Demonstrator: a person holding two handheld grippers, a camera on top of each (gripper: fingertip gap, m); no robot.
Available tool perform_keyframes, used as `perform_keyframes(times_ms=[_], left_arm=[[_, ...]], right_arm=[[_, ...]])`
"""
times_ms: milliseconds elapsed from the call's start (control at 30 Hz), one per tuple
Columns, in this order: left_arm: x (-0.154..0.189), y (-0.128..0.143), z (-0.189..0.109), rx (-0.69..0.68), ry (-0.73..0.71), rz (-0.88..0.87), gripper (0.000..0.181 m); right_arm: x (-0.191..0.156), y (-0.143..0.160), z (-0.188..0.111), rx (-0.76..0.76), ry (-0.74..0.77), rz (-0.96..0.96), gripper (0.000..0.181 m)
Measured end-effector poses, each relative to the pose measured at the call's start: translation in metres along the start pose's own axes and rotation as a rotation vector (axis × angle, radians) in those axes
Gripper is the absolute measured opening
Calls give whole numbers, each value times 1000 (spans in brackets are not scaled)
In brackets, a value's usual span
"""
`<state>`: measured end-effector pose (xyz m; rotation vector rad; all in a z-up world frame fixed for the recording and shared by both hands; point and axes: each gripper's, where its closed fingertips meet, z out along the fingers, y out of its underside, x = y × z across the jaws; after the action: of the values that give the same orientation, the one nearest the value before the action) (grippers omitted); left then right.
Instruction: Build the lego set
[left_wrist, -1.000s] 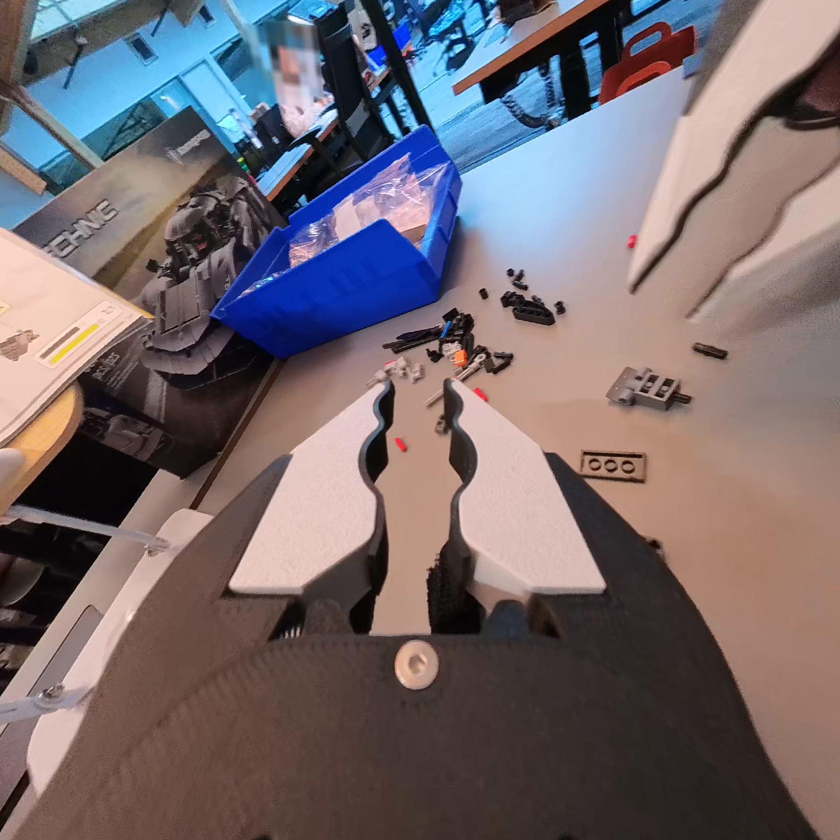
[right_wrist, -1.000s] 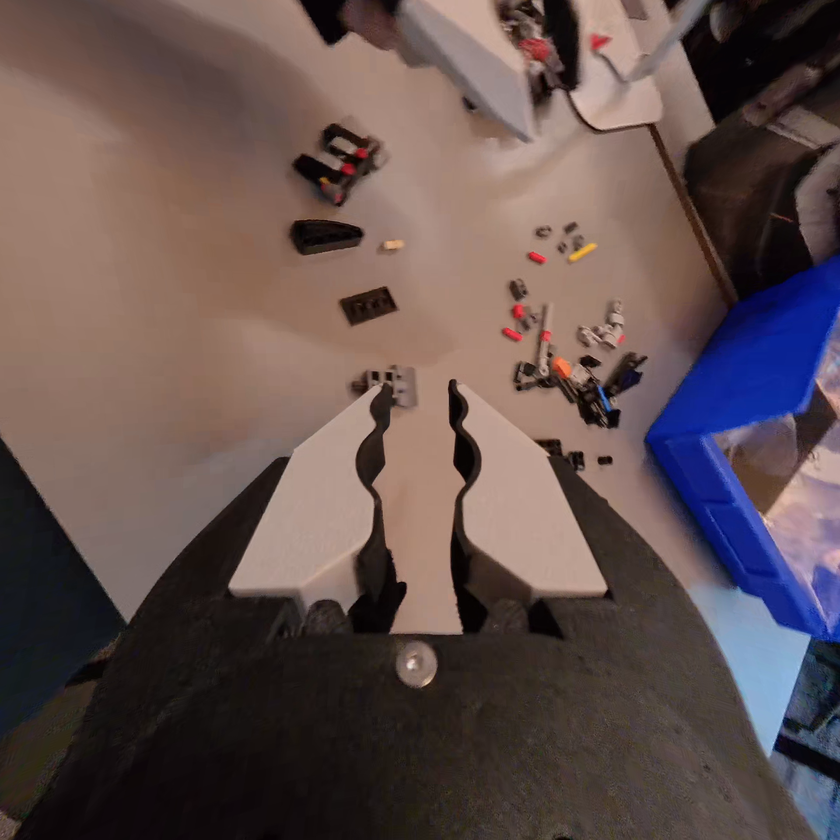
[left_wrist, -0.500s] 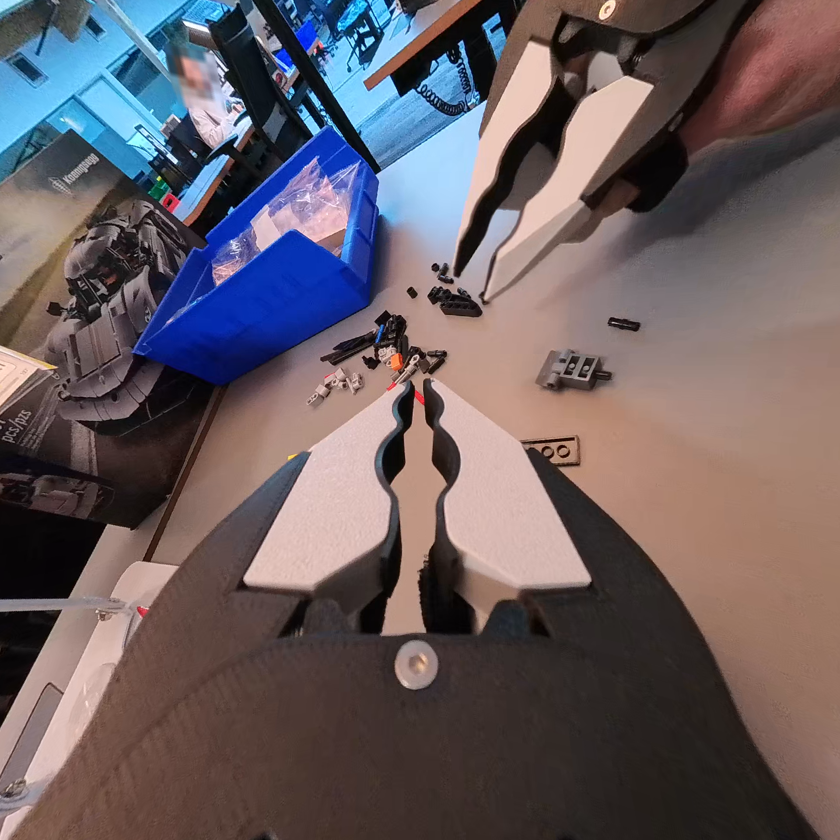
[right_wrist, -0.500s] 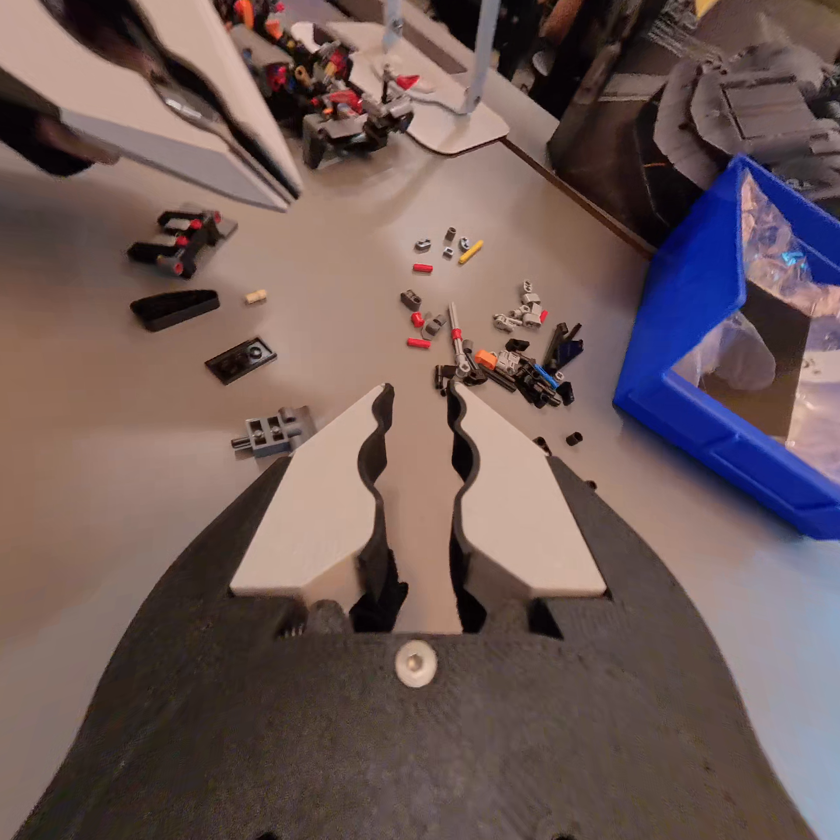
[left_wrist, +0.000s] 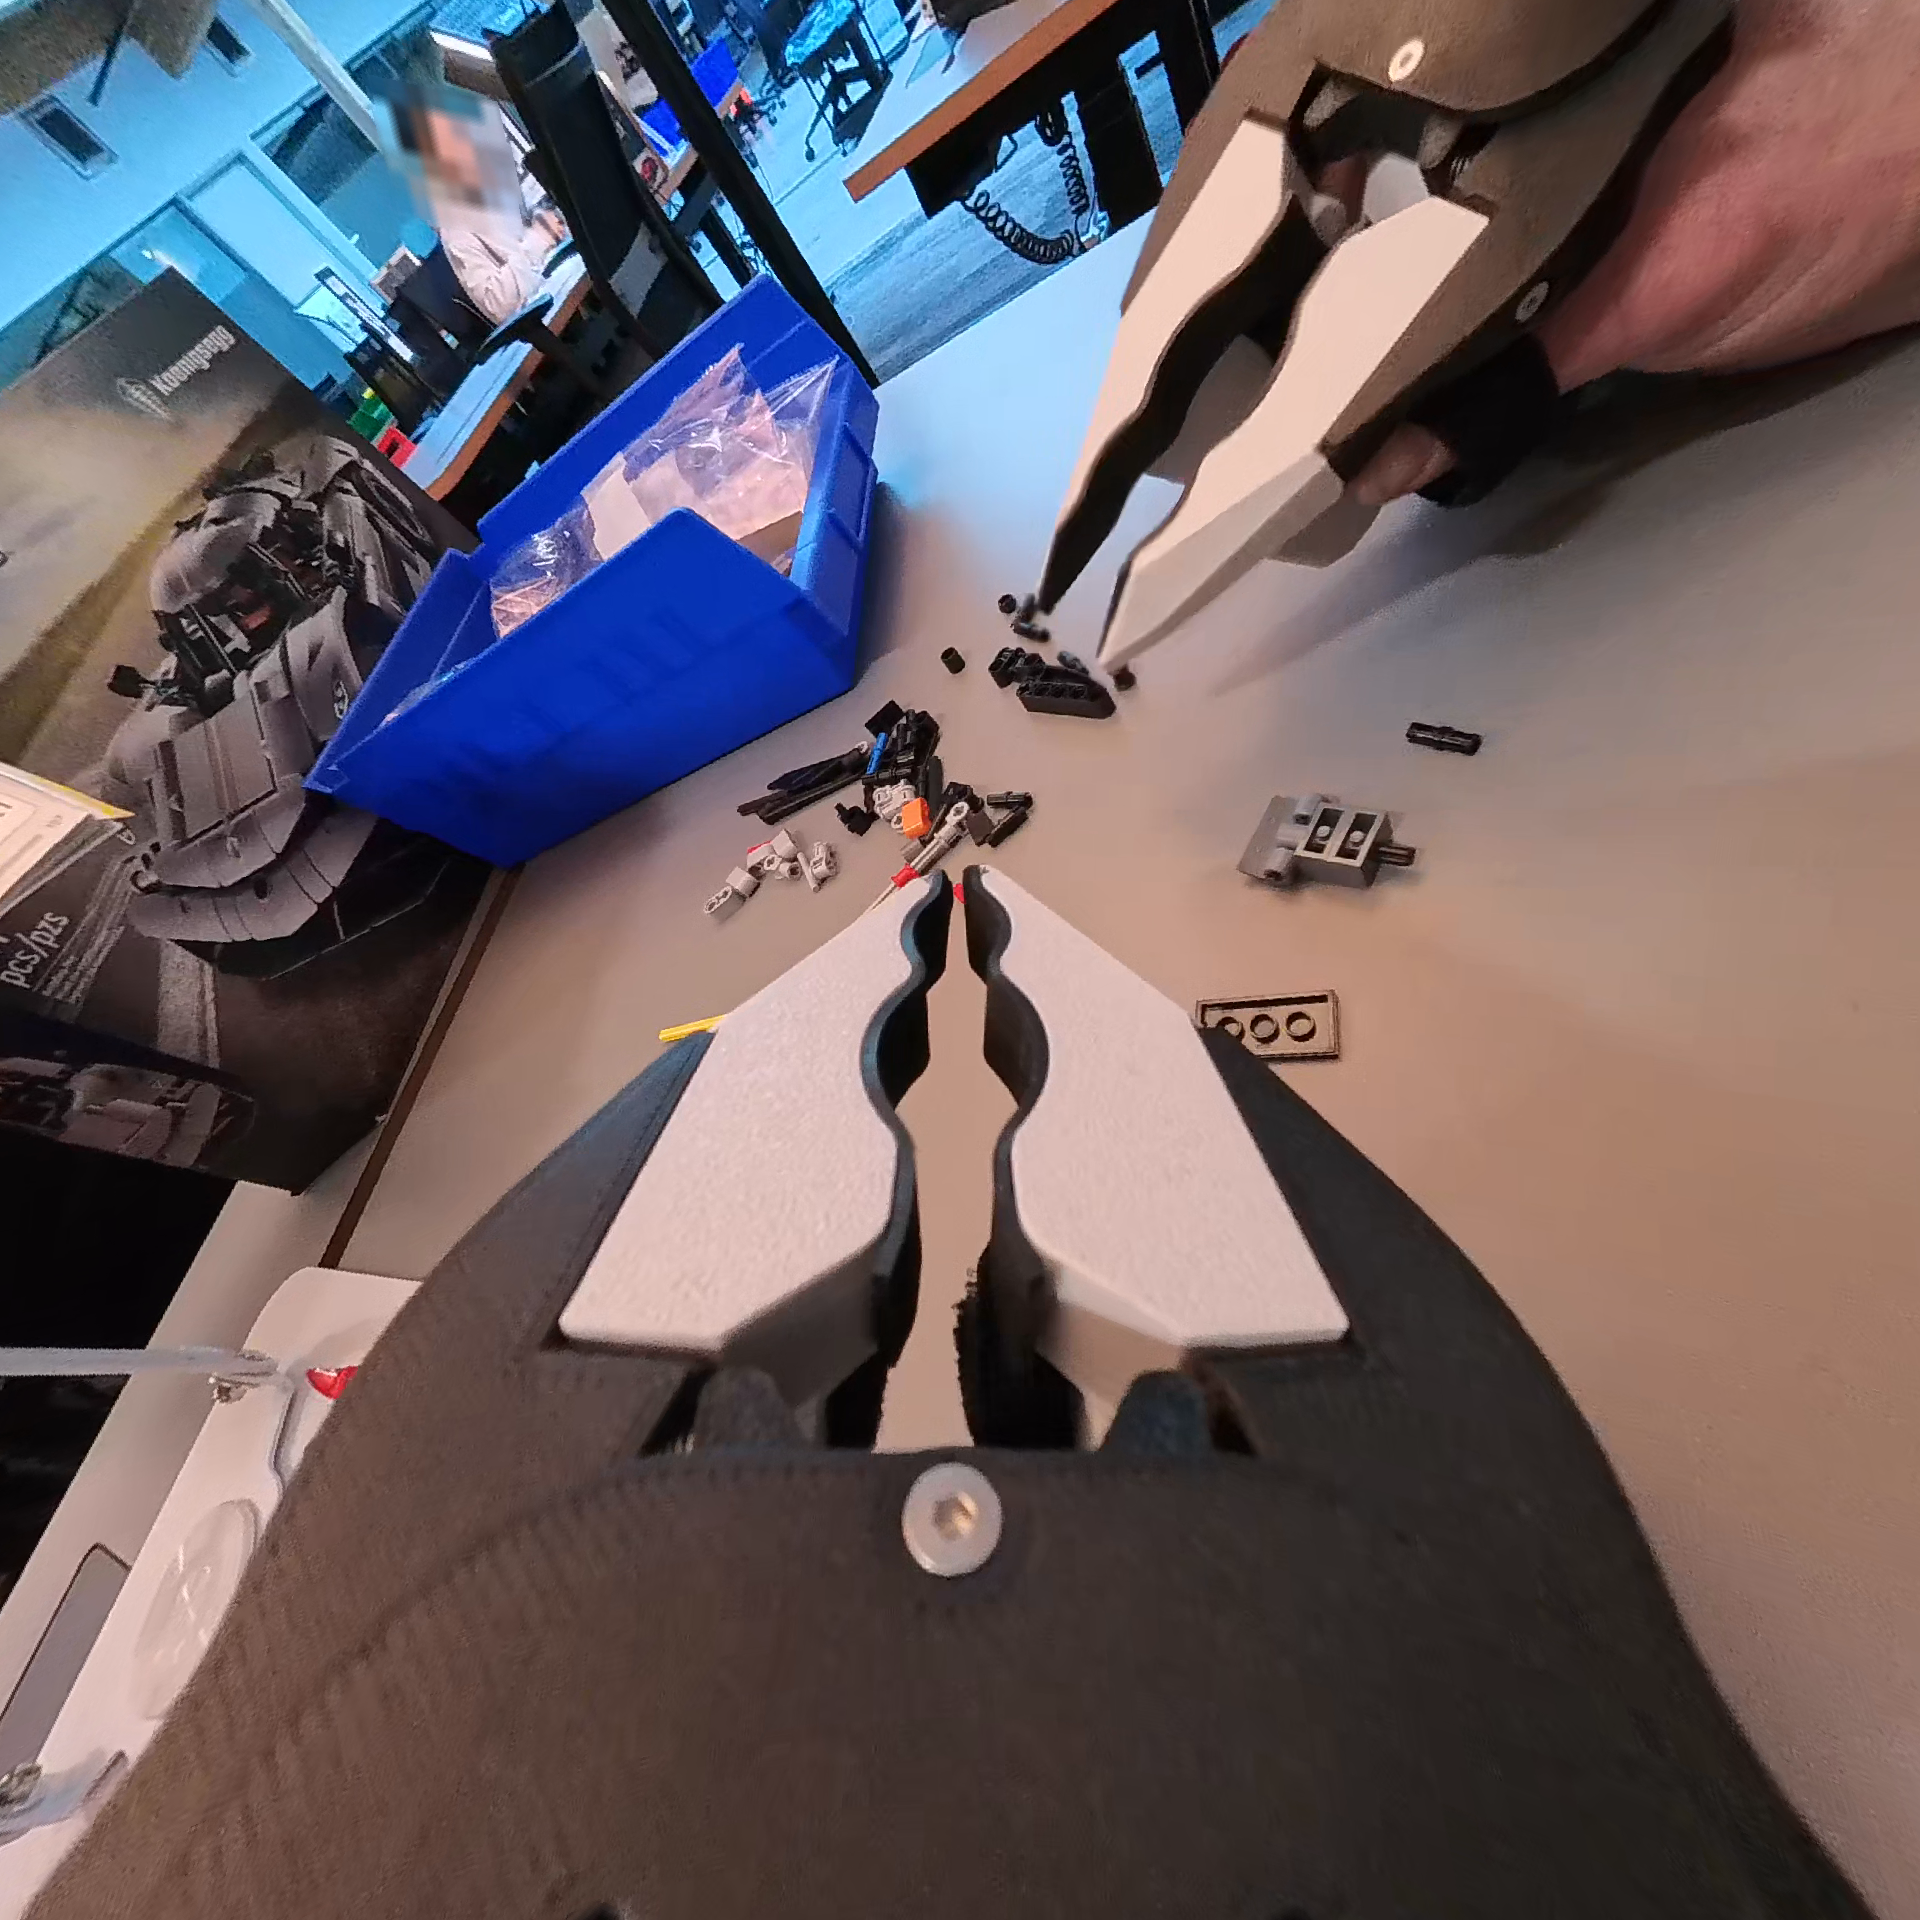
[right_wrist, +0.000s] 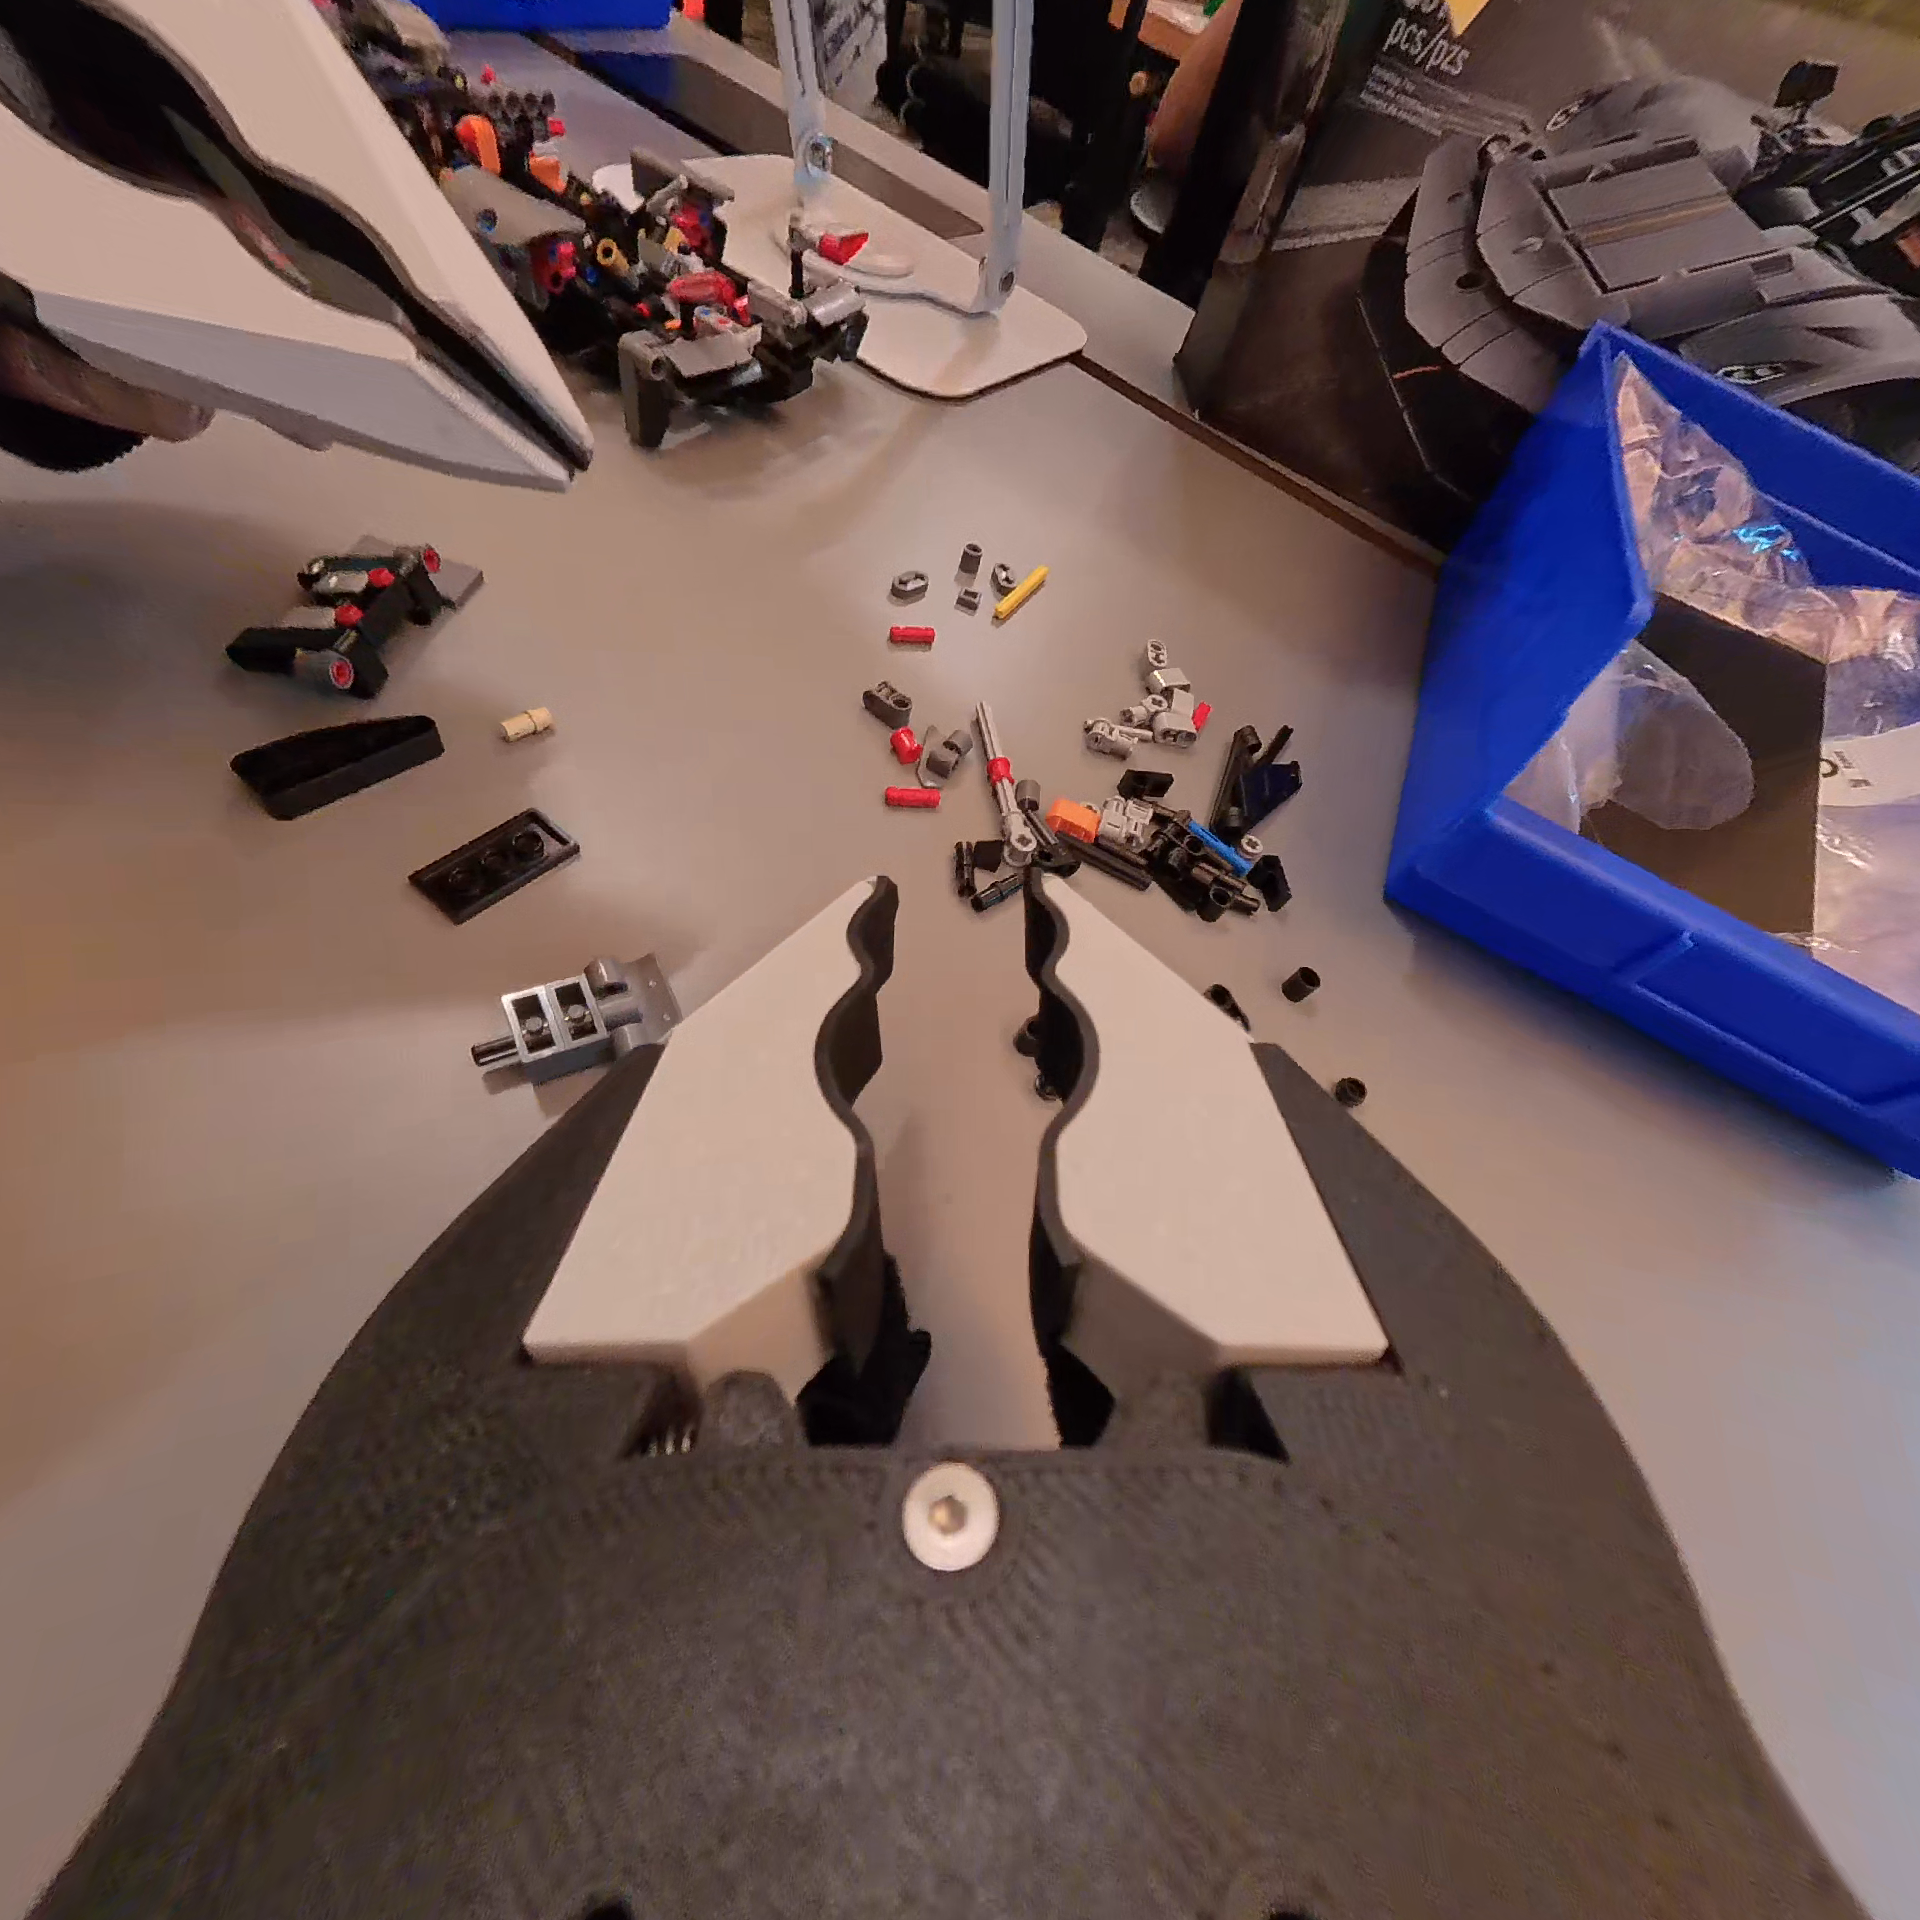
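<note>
Between the tips of the left claw (left_wrist: 957, 883) almost no gap is seen: its jaws are all but closed, and whether the small red piece (left_wrist: 906, 879) at the tips is pinched or only lies beneath them cannot be told. Just beyond those tips a heap of small black, grey, orange and blue lego pieces (left_wrist: 904, 800) is spread on the grey desk (left_wrist: 1558, 1143). To the right of the claw a black flat plate (left_wrist: 1265, 1025) is laid, and farther off a grey hinge-like part (left_wrist: 1320, 840) with a black pin. Farther ahead the right claw (left_wrist: 1075, 629) is held by a hand (left_wrist: 1756, 197), released, with its tips brought down on either side of a short black beam (left_wrist: 1055, 681) and some loose black pins. In the right wrist view that claw's jaws are seen parted, nothing being gripped, with black pins (right_wrist: 1039, 1060) glimpsed in the gap. At the left of that view a small black and red sub-assembly (right_wrist: 343, 618) and a black wedge (right_wrist: 332, 764) are placed, and behind them a larger partly built model (right_wrist: 675, 301). A blue bin (left_wrist: 623, 634) holding clear plastic bags is set beside the heap, and the printed set box (left_wrist: 208, 675) is stood behind it.
</note>
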<state>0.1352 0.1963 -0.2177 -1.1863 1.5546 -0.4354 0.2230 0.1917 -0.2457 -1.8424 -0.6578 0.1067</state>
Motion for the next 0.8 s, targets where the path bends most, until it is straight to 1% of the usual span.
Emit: perform_keyframes(times_ms=[267,400,467,533,600,700,800], left_arm=[[8,-2,2,0,22,24,0],[6,-2,2,4,20,14,0],[6,-1,3,3,23,4,0],[6,0,4,1,27,1,0],[7,2,4,-4,28,3,0],[5,3,3,-7,22,1,0],[2,4,2,-5,16,-8,0]], right_arm=[[19,-5,-9,59,23,131,18],[28,0,-4,11,3,199,17],[28,-2,8,-49,-20,173,18],[28,-2,26,-129,-51,139,21],[36,-1,48,-190,-61,122,23],[45,2,75,-264,-101,128,28],[52,7,95,-323,-103,81,27]])
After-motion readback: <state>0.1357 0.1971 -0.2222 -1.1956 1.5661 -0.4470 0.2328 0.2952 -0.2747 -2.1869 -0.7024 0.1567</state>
